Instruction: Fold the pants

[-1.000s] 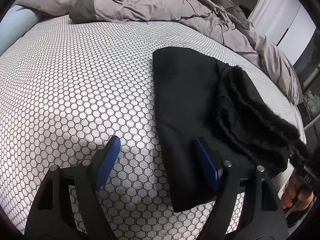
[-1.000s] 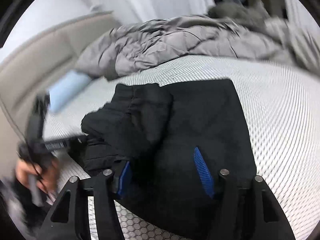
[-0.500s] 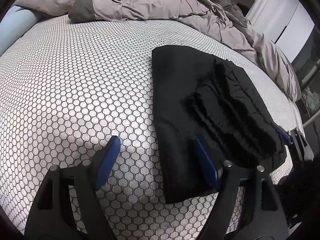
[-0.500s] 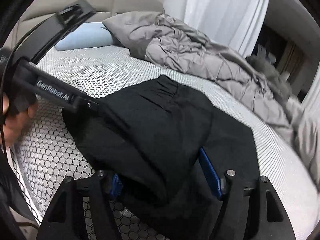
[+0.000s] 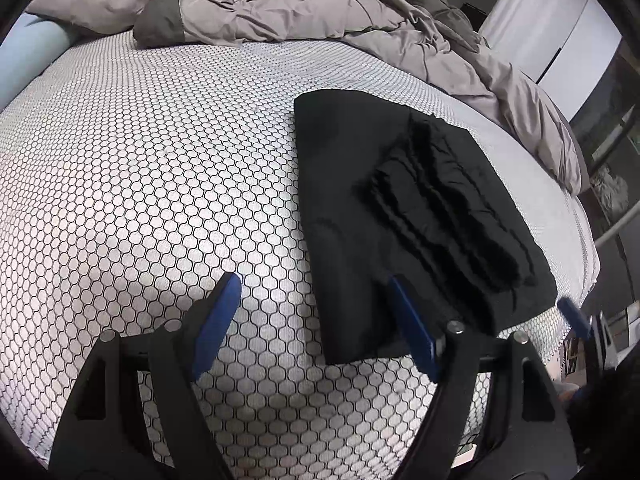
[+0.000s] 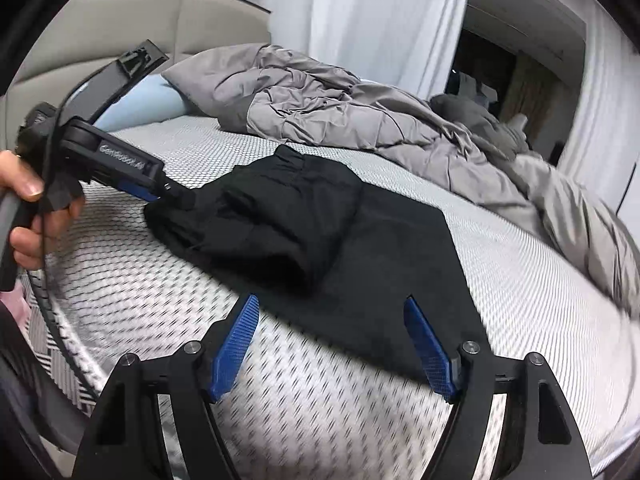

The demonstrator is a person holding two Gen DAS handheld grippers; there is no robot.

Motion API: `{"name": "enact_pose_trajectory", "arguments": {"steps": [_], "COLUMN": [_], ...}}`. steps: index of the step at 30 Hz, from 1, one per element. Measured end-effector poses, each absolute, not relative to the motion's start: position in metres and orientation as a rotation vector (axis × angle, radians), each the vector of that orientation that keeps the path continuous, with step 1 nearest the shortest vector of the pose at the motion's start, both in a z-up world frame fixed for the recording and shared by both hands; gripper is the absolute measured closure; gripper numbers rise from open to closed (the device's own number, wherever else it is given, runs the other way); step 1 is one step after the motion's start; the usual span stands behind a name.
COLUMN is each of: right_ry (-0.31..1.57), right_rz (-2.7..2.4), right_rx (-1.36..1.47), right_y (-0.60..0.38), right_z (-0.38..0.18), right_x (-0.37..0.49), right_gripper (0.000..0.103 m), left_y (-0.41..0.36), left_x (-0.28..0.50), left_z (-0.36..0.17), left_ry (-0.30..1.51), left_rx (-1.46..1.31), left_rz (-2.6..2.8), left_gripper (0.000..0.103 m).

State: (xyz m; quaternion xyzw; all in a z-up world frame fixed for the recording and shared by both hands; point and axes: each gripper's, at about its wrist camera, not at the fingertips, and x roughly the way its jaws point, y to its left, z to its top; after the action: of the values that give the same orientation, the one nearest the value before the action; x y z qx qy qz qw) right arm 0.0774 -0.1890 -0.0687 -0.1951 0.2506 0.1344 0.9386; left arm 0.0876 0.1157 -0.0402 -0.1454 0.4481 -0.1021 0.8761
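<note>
nearest the right wrist camera, the right gripper (image 6: 330,344) hangs just above the mattress (image 6: 520,320) with its blue pads spread and still widening; nothing lies between them, only honeycomb cover and the near hem of the cloth beyond the tips. it looks like a release rather than a reach, the fold having been laid down.

the left gripper (image 5: 316,320) is also spread wide and empty, poised over bare mattress just beside the near left edge of the garment. in the right wrist view its tips sit at the bundle's left end, though i cannot tell whether they touch the fabric; probably it waits there to steady or square the stack. a hand (image 6: 28,216) grips its handle at the bed's near left side.

a little farther in, the black pants (image 5: 400,208) lie toward the right edge of the mattress as a flat rectangle, with the gathered waistband portion doubled on top. the top layer sits slightly askew and rumpled, so smoothing may remain.

beyond them, a grey duvet (image 5: 320,8) is pushed to the far edge, likely to clear folding room, and a pale blue pillow (image 6: 144,100) rests at the headboard.
</note>
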Motion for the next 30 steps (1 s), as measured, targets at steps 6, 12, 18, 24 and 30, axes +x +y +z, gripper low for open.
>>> {"name": "enact_pose_trajectory", "arguments": {"steps": [6,12,18,24,30], "right_ry": [0.510,0.502,0.535,0.608,0.686], "right_rz": [0.302,0.320,0.370,0.307,0.308], "right_rx": [-0.435,-0.558,-0.682,-0.720,-0.556], "right_y": [-0.170,-0.145,-0.104,-0.076,-0.094], "right_z": [-0.058,-0.046,-0.051,-0.064,-0.055], "right_x": [0.050,0.079,0.105,0.150,0.182], "right_gripper": [0.026,0.023,0.023,0.024,0.086], "left_y": [0.118,0.125,0.127,0.128,0.124], "left_x": [0.078,0.078,0.084,0.082,0.085], "left_z": [-0.035,-0.032,-0.035,-0.037,-0.043], "left_ry": [0.917,0.920,0.941,0.943,0.951], "left_rx": [-0.297,-0.307,-0.316,-0.319,-0.299], "left_rz": [-0.219,-0.202,-0.195,-0.195,-0.202], "left_gripper": [0.028,0.028,0.028,0.028,0.028]}}
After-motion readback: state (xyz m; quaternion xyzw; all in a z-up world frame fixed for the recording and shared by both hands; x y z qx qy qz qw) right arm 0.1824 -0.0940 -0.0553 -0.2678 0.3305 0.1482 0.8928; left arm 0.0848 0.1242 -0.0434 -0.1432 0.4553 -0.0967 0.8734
